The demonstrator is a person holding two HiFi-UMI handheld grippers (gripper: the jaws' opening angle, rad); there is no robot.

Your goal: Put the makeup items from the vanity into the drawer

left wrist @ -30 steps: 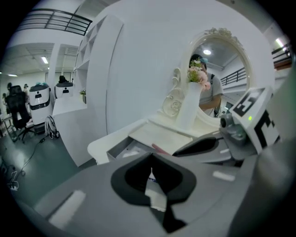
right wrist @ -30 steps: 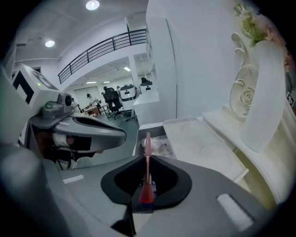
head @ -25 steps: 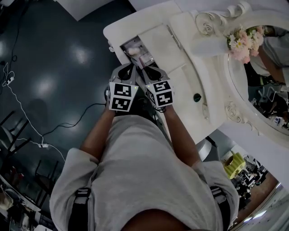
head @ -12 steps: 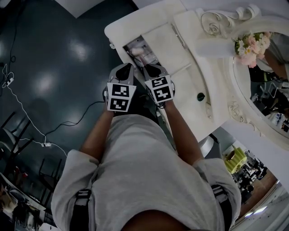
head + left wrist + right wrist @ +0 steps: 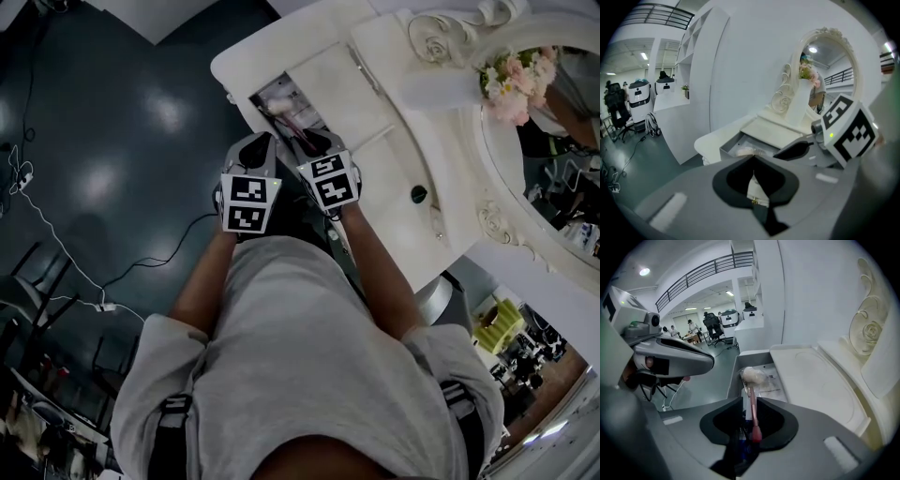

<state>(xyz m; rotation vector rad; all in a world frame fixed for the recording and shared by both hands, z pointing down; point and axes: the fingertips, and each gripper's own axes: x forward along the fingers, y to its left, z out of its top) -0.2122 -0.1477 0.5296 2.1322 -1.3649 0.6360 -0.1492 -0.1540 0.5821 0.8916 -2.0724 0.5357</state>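
Head view, left hand-held gripper (image 5: 260, 142) apparently pitched down

Brush (image 5: 753, 404) in drawer (image 5: 734, 373), mirror (image 5: 553, 141) atop vanity (image 5: 375, 112)

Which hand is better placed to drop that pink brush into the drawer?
Right: its hand-held gripper hangs over the drawer, jaws just opening round the brush. The left hand-held gripper is shut.

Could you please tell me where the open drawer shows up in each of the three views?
Head view: the drawer sits upper centre, slightly left.
Left gripper view: drawer centre, just below the middle.
Right gripper view: drawer centre, slightly left.
Shared landmark: the carved mirror frame, right of the drawer in all three.
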